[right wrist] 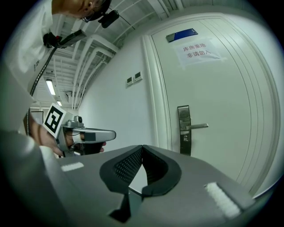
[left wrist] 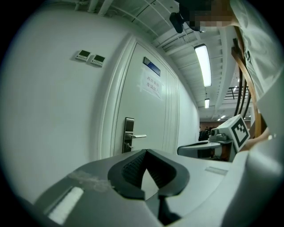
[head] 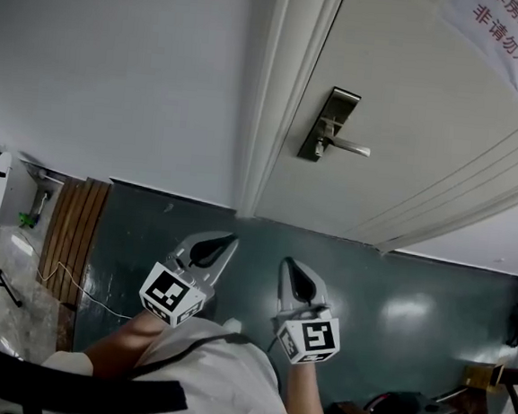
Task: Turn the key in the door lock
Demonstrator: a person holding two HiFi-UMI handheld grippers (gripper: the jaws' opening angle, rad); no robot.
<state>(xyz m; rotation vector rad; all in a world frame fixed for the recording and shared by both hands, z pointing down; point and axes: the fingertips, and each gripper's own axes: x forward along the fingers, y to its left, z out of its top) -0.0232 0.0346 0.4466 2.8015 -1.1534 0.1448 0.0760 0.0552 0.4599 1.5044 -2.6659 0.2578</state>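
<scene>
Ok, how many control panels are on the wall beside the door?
2. The first panel and second panel sit side by side, high on the wall left of the door. None seems hidden.

I can read just one sign: the white paper notice on the door, upper right of the right gripper view, says 库房重地 / 非请勿入 (red characters). The blue plate above it is too small to read.

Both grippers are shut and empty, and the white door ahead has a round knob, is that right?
Not quite. The door has a straight lever handle, not a round knob, as the right gripper view shows. The left gripper and the right gripper are indeed shut and empty.
</scene>
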